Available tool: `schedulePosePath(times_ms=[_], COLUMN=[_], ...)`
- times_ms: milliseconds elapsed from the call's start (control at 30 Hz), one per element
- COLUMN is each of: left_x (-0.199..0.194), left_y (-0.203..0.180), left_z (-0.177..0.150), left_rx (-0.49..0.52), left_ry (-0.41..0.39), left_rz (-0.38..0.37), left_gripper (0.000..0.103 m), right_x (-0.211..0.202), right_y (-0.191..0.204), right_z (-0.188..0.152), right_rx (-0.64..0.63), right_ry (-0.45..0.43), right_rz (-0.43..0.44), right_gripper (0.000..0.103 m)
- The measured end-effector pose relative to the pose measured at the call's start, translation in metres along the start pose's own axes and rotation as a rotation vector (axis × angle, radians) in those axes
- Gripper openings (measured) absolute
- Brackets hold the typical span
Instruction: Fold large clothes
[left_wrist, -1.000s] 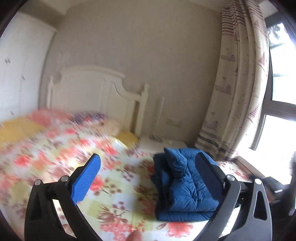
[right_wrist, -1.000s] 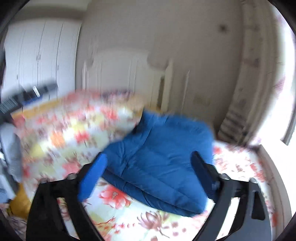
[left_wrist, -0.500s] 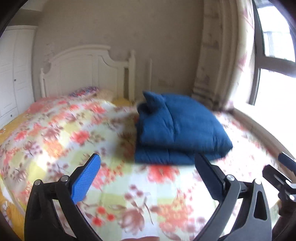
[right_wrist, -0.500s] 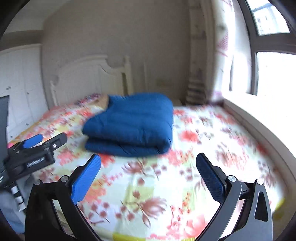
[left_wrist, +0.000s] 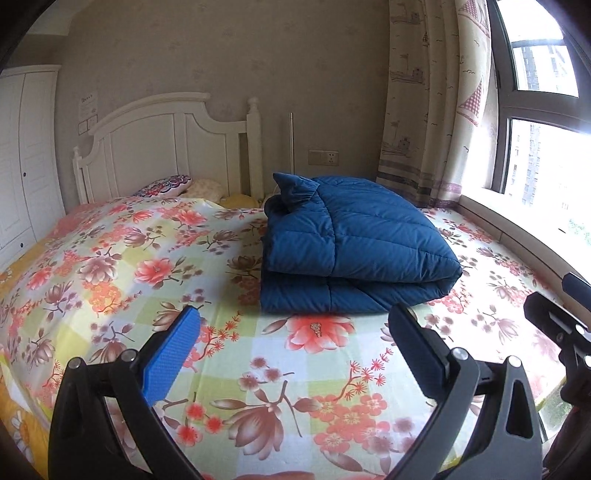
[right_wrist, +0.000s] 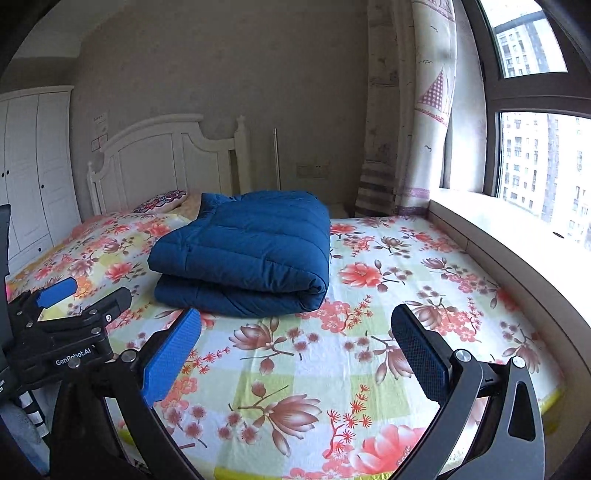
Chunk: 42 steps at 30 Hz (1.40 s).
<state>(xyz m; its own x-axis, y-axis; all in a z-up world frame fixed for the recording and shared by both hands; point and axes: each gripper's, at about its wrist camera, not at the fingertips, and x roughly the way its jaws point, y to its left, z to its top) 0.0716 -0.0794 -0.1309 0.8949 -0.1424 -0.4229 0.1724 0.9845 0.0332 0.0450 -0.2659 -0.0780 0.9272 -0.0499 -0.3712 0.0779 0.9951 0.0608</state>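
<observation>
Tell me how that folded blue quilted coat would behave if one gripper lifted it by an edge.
The blue coat looks puffy and soft, so it would probably sag and unfold. Its smooth shell may slip between fingers. It is likely light for its bulk, given the padded quilting.

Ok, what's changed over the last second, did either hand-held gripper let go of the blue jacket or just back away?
Both backed away. The left hand-held gripper and right hand-held gripper pulled back toward the foot of the bed, so the folded blue jacket now looks farther off. Neither was gripping anything a second ago; both remain open and empty. The jacket stayed folded where it lay.
</observation>
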Motion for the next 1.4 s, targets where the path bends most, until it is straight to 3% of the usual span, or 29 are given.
schedulePosePath(times_ms=[1400], left_x=[-0.0017], left_y=[0.0022], left_z=[-0.0009], left_rx=[0.003], left_ry=[-0.006], left_rz=[0.017], left_gripper=[0.101], right_x=[0.0018], right_y=[0.0], right_z=[-0.0032], right_rx=[-0.003], right_ry=[0.013], right_rz=[-0.01], right_gripper=[0.099])
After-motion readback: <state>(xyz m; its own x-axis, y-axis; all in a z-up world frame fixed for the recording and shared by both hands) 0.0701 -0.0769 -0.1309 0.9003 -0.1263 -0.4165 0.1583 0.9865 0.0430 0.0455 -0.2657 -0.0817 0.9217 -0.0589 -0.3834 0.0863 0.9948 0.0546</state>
